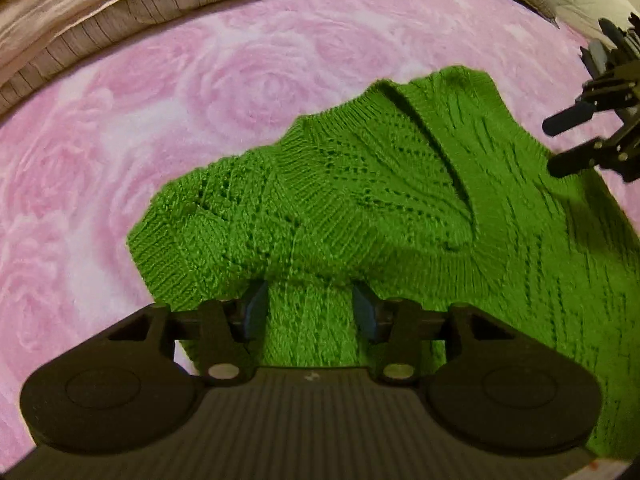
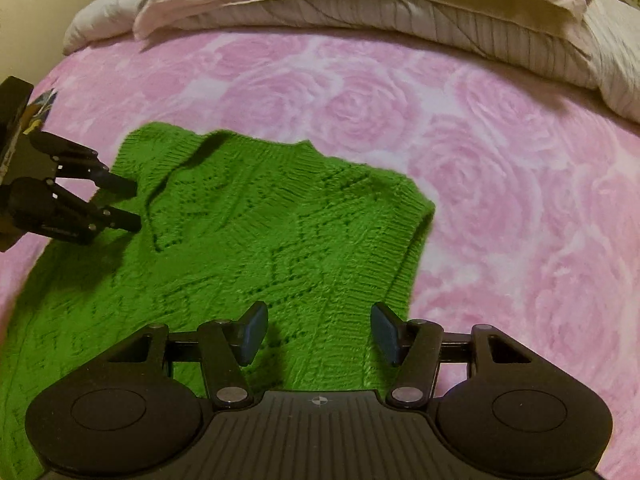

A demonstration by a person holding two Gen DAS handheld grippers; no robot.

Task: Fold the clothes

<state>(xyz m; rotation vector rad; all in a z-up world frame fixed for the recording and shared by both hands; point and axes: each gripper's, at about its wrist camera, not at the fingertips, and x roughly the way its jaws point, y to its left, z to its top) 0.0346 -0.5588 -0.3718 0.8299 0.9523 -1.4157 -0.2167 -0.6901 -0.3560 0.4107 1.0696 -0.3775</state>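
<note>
A green knitted sweater (image 1: 360, 168) lies on a pink rose-patterned blanket (image 1: 140, 128). My left gripper (image 1: 310, 304) is shut on a thick band of the knit, which fills the gap between its blue pads and drapes over the fingertips. A folded part bulges to the left of it. In the right wrist view the sweater (image 2: 260, 232) lies spread flat, with the left gripper (image 2: 134, 204) at its left edge. My right gripper (image 2: 320, 334) hovers over the sweater's near edge, open, nothing between its pads. In the left wrist view the right gripper (image 1: 552, 147) stands over the sweater's right side.
Beige and striped bedding (image 2: 360, 4) is piled along the far side of the blanket (image 2: 500, 200). The same bedding (image 1: 80, 40) runs across the top left of the left wrist view. Pink blanket surrounds the sweater on the far, left and right sides.
</note>
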